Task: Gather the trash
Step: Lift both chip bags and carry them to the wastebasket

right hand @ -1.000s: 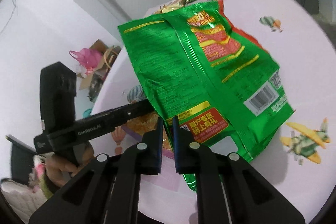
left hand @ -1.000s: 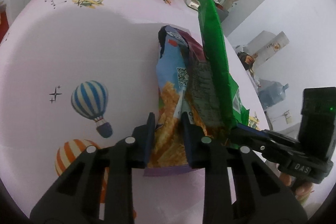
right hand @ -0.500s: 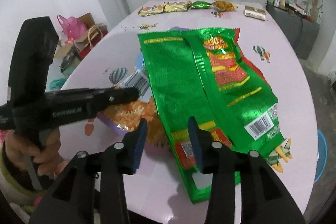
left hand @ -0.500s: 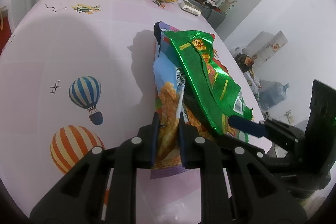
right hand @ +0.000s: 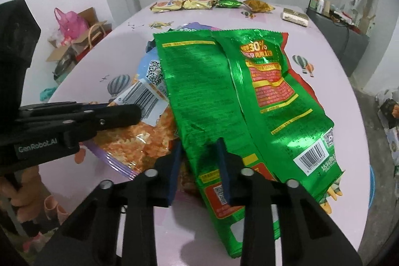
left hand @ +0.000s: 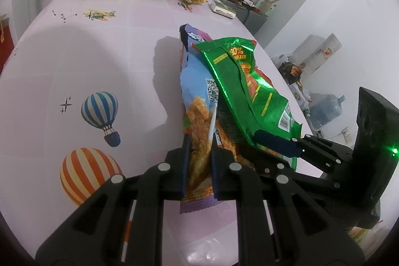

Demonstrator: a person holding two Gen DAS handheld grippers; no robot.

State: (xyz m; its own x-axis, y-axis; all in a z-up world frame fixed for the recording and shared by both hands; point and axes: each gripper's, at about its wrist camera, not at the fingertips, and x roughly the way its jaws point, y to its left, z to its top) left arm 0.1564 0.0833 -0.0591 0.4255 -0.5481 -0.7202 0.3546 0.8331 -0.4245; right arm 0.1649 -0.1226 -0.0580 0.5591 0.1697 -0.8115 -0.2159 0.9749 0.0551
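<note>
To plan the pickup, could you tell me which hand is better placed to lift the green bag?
Right. The right gripper has its fingers astride the green bag, jaws just closing around it. The left gripper, jaws just closing too, is busy pinching the blue snack bag.

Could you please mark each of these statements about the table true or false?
1. The green foil snack bag lies on top of the blue-and-purple snack bag. True.
2. The left hand-held gripper is shut on the blue-and-purple bag. True.
3. The pink tablecloth is plain. False: it has printed hot-air balloons and aeroplanes.
4. The small snack wrappers are scattered at the table's near edge. False: they lie in a row at the far edge.
</note>
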